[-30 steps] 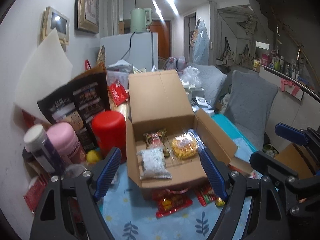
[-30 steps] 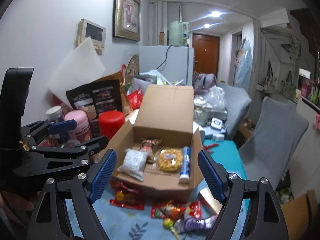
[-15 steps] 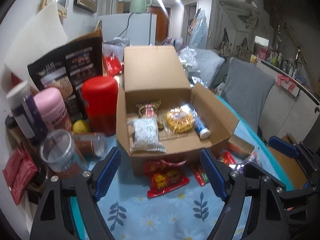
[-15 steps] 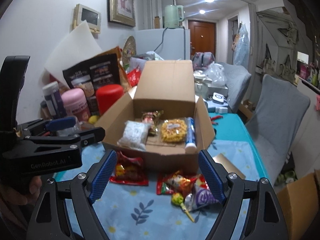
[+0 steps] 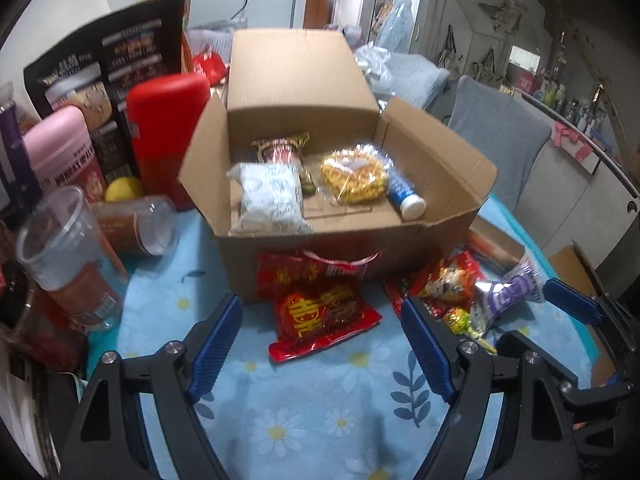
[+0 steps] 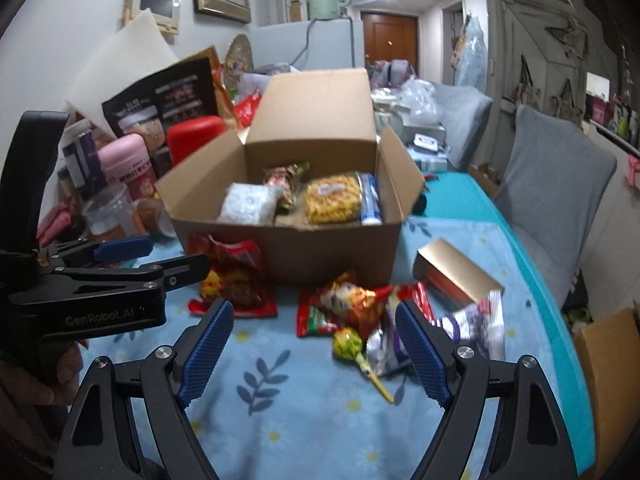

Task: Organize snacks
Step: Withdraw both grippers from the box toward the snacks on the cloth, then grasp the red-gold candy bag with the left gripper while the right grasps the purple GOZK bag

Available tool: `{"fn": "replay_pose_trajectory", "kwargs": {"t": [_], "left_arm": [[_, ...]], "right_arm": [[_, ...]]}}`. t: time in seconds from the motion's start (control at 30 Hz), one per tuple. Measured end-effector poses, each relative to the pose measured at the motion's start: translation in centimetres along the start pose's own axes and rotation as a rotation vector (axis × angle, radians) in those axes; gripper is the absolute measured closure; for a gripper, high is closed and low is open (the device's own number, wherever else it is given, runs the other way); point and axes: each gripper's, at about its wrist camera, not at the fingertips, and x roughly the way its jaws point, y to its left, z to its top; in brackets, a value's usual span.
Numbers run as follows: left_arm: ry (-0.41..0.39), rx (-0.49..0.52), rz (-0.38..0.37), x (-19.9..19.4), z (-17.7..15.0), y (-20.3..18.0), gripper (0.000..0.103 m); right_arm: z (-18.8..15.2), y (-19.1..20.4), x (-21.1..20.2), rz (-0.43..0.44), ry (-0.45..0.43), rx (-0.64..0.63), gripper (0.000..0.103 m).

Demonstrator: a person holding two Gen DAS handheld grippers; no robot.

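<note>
An open brown cardboard box [image 5: 340,236] sits at the 12 o'clock middle of the desk [image 5: 288,404], which wears a pale blue cloth printed with daisies and leaves. Inside lie a white crinkled packet [image 5: 272,198], a clear bag of yellow noodle snack [image 5: 354,176], a blue-and-white tube [image 5: 406,198] and a gold-edged wrapper [image 5: 282,148], half hidden behind the white packet. The left hand-held gripper [image 5: 320,344] hangs with blue pads wide apart and nothing between them, a red foil packet with gold lettering [image 5: 320,312] just ahead at 12 o'clock. The right hand-held gripper [image 6: 314,346] is likewise spread and empty over a blurred heap: a green lollipop [image 6: 348,344], a purple-and-silver wrapper [image 6: 472,326], red packets [image 6: 340,304]. Their print is unreadable. A gold rectangular box [image 6: 456,270] lies at 2 o'clock, partly covered.
</note>
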Motion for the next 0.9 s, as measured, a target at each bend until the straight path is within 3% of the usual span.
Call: {"fn": "replay_pose_trajectory", "kwargs": {"t": [0.53,0.8,0.9], "left_arm": [[0.111,-0.056,0.041,6.7,-0.2,0.4,0.021],[0.155,-0.090,0.029,8.8,-0.4,0.1,0.021],[0.149,-0.072,0.043,8.8,-0.5,-0.3,0.030]], "right_arm": [[-2.6,-4.1,2.3,-0.105,0.077,0.133,0.019],[-3.3,-8.0,2.3,-0.138,0.078,0.316,0.019],[-3.4,-9.4,2.6,-0.141,0.086,0.383,0.019]]}}
